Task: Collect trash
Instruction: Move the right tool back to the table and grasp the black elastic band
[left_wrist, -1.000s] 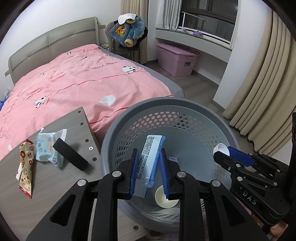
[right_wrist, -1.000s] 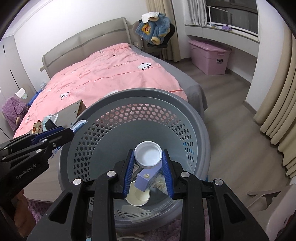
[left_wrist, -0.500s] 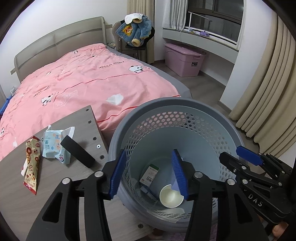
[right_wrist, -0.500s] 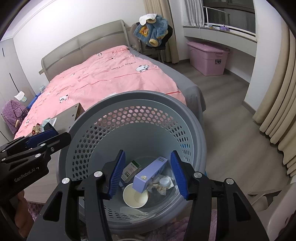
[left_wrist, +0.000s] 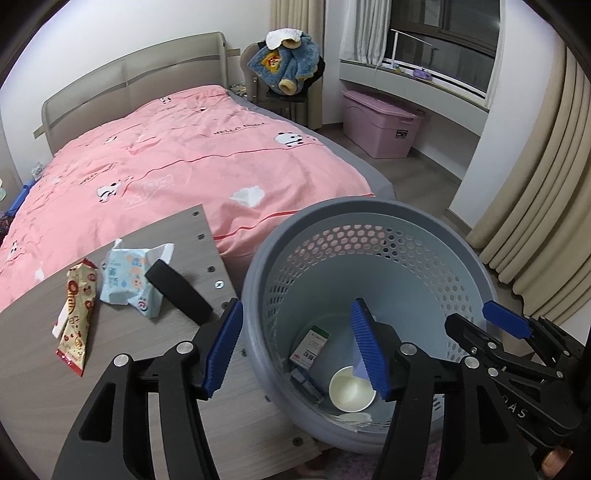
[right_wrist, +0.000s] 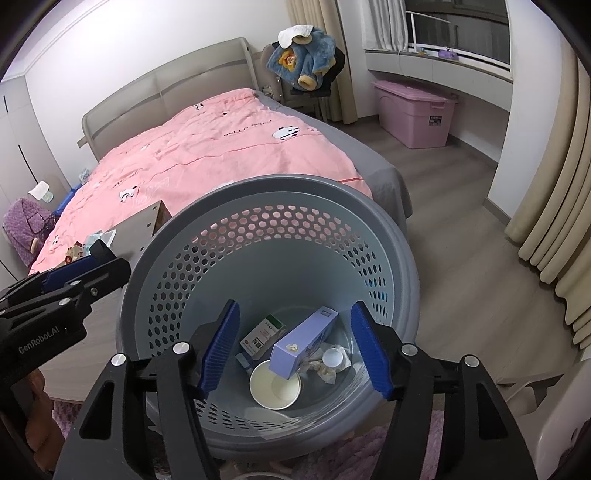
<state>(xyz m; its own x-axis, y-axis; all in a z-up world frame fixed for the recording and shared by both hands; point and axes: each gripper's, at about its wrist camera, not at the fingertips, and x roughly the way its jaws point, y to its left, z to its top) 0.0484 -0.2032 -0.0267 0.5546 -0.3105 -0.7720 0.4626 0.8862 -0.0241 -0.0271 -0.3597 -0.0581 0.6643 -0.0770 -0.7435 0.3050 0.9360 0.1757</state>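
Grey perforated basket (right_wrist: 388, 236) beside wooden table (left_wrist: 44, 387), foot of pink bed (left_wrist: 184, 155) behind it. In basket bottom: paper cup (right_wrist: 275, 386), lilac box (right_wrist: 303, 341) leaning over cup, small green-white box (right_wrist: 262, 334), crumpled wrapper with white cap (right_wrist: 332, 356).

Left gripper (left_wrist: 295, 350) over basket's near-table rim, jaws just opened, nothing between.

Right gripper (right_wrist: 293, 349) above basket, jaws just opened, empty.

On table, left of basket: snack packet (left_wrist: 75, 314), tissue pack (left_wrist: 129, 277), black bar (left_wrist: 177, 293).
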